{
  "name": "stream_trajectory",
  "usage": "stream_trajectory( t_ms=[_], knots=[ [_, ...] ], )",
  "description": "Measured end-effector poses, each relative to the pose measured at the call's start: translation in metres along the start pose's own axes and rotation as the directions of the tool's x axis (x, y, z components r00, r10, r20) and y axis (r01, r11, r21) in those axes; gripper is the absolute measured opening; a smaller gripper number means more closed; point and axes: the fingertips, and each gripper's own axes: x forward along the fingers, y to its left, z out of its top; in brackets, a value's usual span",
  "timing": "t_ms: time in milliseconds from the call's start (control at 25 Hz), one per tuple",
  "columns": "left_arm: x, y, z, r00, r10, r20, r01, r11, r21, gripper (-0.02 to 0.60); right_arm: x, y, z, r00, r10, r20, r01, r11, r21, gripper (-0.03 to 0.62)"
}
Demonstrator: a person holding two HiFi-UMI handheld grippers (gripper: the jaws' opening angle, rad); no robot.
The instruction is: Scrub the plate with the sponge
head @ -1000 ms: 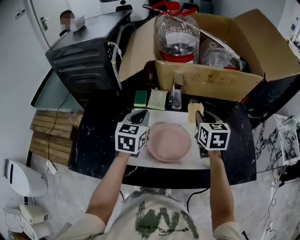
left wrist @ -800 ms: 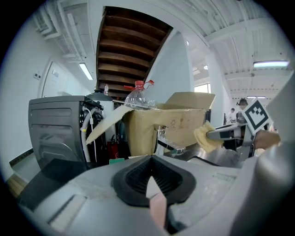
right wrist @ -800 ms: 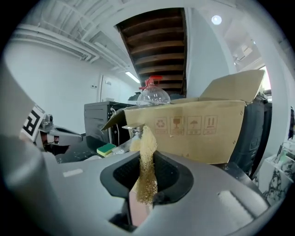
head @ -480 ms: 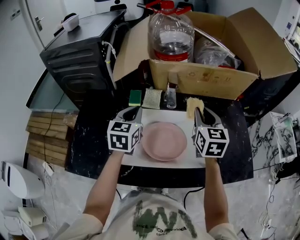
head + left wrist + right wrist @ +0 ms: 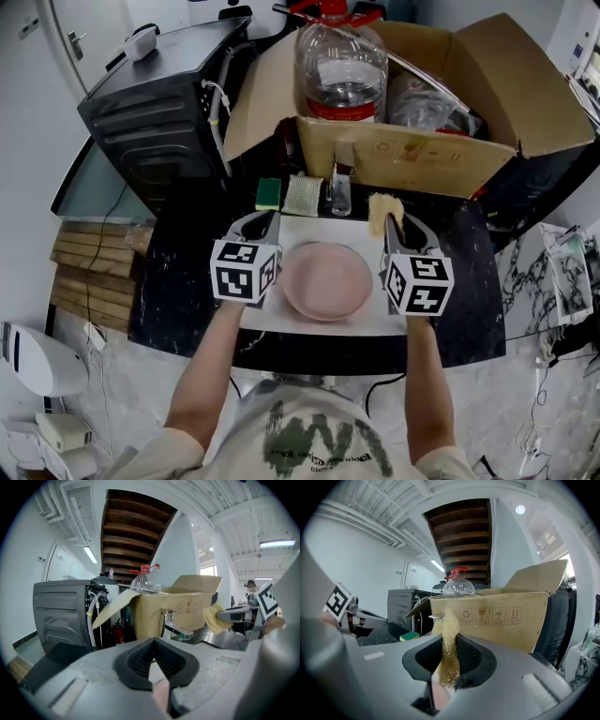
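Observation:
A pink plate [image 5: 326, 279] lies on a white mat [image 5: 281, 317] on the black table. My right gripper [image 5: 395, 229] hovers just right of the plate. It is shut on a pale yellow sponge [image 5: 380, 212], which sticks up between the pads in the right gripper view [image 5: 449, 639]. My left gripper [image 5: 262, 224] is left of the plate, jaws shut with nothing seen between them [image 5: 152, 660]. A sliver of pink shows below those jaws. Neither gripper touches the plate in the head view.
Behind the mat lie a green-and-yellow sponge [image 5: 269, 194], a mesh scourer [image 5: 303, 196] and a small clear bottle [image 5: 341, 195]. A cardboard box [image 5: 412, 150] with a big water jug [image 5: 340, 66] stands at the back. A black appliance [image 5: 159, 103] is at back left.
The head view has shifted slightly. Both grippers stay beside the plate, edged a little forward, and the right one still holds the sponge.

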Motion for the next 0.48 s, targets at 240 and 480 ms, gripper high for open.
stream_trajectory(
  t_ms=[240, 480],
  knots=[
    [0.0015, 0.0031, -0.0008, 1.000, 0.004, 0.002, -0.004, 1.000, -0.007, 0.000, 0.0010, 0.0002, -0.0002, 1.000, -0.001, -0.002, 0.001, 1.000, -0.003, 0.066],
    [0.0031, 0.0034, 0.0001, 1.000, 0.005, -0.001, -0.005, 1.000, -0.010, 0.000, 0.0015, -0.0021, -0.0002, 1.000, -0.003, -0.006, 0.003, 1.000, 0.000, 0.066]
  ],
)
